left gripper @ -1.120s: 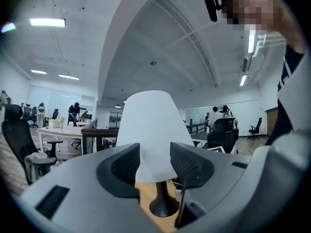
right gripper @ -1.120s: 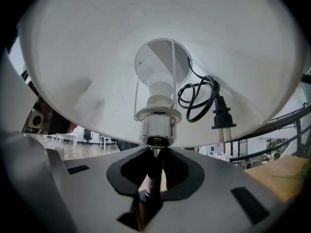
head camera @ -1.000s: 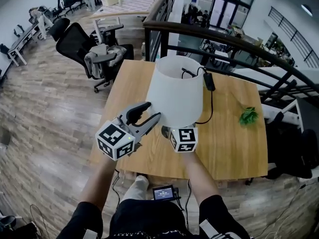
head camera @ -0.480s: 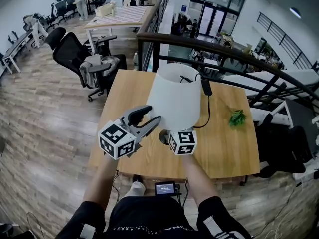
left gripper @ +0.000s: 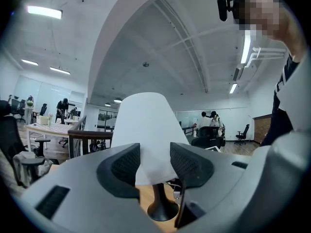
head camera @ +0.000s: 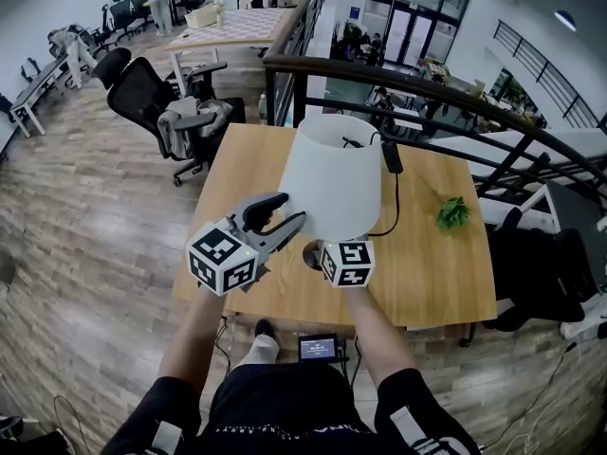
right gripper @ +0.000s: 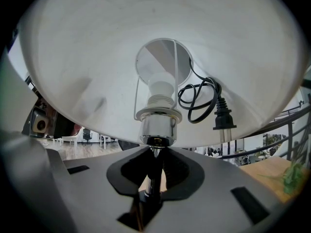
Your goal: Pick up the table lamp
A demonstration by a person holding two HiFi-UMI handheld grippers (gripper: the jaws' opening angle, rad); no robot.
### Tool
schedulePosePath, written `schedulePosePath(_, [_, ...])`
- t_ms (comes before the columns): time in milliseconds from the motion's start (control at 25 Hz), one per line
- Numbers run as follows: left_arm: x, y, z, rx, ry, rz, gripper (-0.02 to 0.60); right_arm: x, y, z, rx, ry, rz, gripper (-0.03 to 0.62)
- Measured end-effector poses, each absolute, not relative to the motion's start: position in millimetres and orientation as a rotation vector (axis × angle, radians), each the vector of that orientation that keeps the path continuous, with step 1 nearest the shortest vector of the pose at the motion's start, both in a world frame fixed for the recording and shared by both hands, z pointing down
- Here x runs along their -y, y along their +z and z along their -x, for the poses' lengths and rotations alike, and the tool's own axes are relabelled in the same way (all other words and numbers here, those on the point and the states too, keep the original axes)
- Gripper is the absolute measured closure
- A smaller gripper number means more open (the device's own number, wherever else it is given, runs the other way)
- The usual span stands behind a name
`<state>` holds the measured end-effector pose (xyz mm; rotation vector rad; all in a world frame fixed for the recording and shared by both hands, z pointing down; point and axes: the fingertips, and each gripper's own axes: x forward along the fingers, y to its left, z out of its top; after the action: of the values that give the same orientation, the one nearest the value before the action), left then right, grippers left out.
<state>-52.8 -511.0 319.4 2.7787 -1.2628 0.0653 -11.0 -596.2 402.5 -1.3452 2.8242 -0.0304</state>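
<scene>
Now table lamp (head camera: 334,178) slightly higher

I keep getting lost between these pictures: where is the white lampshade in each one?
Head view: lampshade at centre, seen from above.
Left gripper view: lampshade at centre, seen side-on.
Right gripper view: lampshade fills the top, seen from underneath.
Shared landmark: the wooden table.

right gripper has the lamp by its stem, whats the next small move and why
Probably raise the right gripper straight up a little, with the lamp upright. Its fingers are shut on the stem, the shade sits top-heavy above, and the plug hangs unplugged inside the shade, so nothing seems to tether it. The left gripper is open.
</scene>
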Motion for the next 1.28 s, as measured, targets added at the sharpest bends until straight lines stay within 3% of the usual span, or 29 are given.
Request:
schedulePosePath(840, [405.1, 320.5, 30.2, 1.309, 0.128, -2.755, 0.377, 488.0, 407.7, -6.0, -2.856, -0.097, 1.283, 0.514])
schedulePosePath(1280, [262.0, 333.9, 76.6, 1.257, 0.088, -2.814, 0.377, 345.2, 420.0, 35.3, -2.84, -0.067, 1.348, 0.514])
